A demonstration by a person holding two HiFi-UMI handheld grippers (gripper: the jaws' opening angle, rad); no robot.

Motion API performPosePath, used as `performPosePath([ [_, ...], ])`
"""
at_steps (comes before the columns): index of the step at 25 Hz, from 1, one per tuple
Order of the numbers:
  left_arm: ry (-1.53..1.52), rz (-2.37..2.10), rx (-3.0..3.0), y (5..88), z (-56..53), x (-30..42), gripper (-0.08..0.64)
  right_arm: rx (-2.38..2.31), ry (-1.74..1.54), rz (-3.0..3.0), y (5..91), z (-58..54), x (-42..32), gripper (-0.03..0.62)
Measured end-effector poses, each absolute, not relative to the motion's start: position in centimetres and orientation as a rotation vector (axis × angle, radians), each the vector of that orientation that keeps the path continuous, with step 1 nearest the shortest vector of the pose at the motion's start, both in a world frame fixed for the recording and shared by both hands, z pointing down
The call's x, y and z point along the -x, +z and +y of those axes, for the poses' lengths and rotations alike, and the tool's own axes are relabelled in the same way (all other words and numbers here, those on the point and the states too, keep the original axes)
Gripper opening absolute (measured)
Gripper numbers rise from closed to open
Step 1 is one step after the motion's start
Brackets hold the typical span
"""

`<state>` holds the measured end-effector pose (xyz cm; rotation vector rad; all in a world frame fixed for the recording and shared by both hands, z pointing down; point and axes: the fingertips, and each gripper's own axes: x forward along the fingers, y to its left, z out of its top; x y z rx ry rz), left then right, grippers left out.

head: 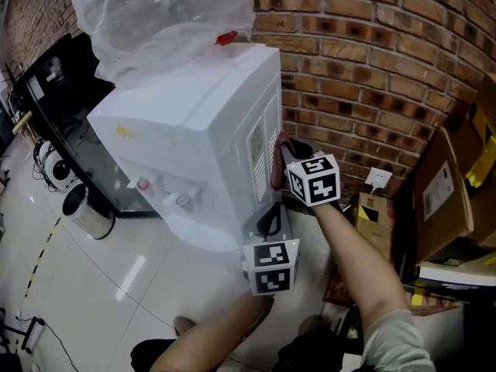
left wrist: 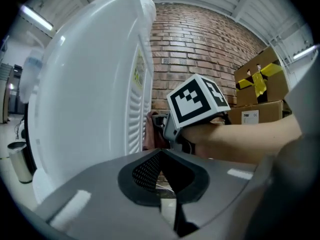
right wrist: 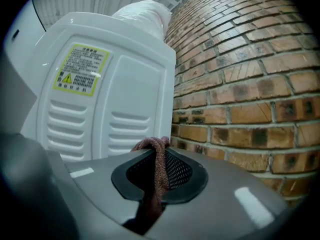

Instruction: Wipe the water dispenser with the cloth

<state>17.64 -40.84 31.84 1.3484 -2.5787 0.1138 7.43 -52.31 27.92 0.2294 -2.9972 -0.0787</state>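
Observation:
The white water dispenser (head: 194, 130) stands against the brick wall, its vented back panel (right wrist: 100, 109) facing my right gripper. My right gripper (right wrist: 159, 169) is shut on a reddish-brown cloth (right wrist: 155, 179), whose bunched end (head: 276, 165) lies close to the dispenser's rear side; whether it touches I cannot tell. The left gripper view shows the same cloth (left wrist: 148, 131) beside the vent slots. My left gripper (left wrist: 162, 176) sits just below the right one, near the dispenser's lower corner (head: 260, 223). Its jaws look shut, with nothing between them.
A plastic-wrapped bottle (head: 163, 14) tops the dispenser. The brick wall (head: 372, 45) runs close behind. Cardboard boxes (head: 446, 184) are stacked at the right. A metal bin (head: 85, 211) and a black glass stand (head: 70, 122) are at the left on the tiled floor.

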Motion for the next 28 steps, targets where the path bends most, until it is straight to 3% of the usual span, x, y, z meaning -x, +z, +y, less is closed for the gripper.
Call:
performPosePath([
  [28,0.304,-2.194,-1.402,62.9,-38.7,-21.8,0.0,-0.194,0.262,-2.522,68.2,-49.7,-8.9,0.043],
])
